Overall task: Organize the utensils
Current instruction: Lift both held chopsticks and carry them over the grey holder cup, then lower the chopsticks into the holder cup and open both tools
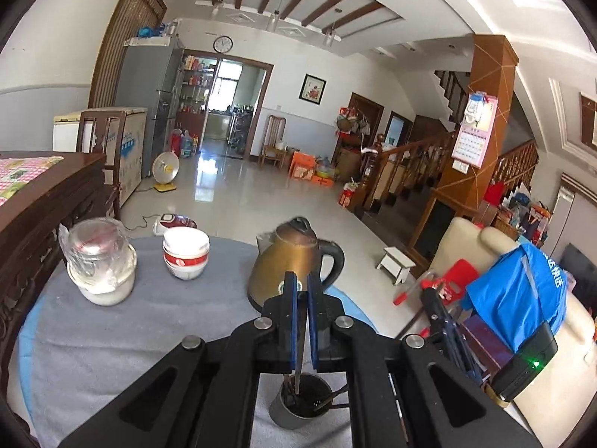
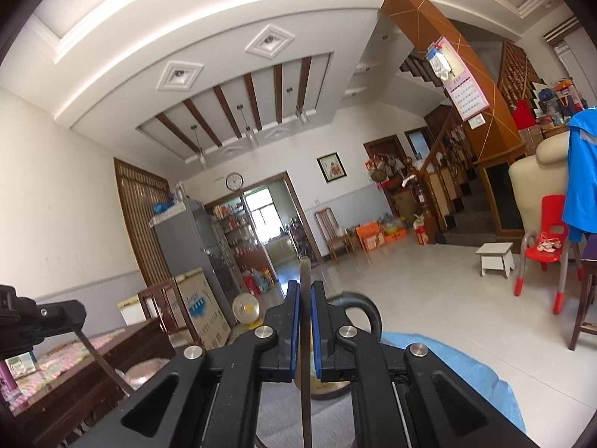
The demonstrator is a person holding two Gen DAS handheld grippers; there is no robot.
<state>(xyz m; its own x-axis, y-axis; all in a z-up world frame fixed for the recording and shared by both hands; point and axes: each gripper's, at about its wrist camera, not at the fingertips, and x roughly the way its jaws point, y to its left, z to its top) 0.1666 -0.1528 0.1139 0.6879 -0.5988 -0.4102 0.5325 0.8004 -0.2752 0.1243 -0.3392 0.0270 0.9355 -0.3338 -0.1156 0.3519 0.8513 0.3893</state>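
Observation:
My left gripper (image 1: 301, 283) is shut on a thin dark chopstick (image 1: 298, 369) that hangs down into a grey utensil cup (image 1: 283, 414) holding several dark sticks, right below the jaws. My right gripper (image 2: 305, 291) is shut on another thin stick (image 2: 306, 392), held upright, its top end poking above the fingertips. The left gripper also shows at the left edge of the right wrist view (image 2: 44, 317), with its stick slanting down.
On the grey cloth-covered table (image 1: 130, 336) stand a brass kettle (image 1: 287, 261), stacked red-and-white bowls (image 1: 186, 254) and a glass jar on a white bowl (image 1: 100, 261). A dark wooden cabinet (image 1: 41, 201) is at left. A cream sofa with blue cloth (image 1: 518, 291) is at right.

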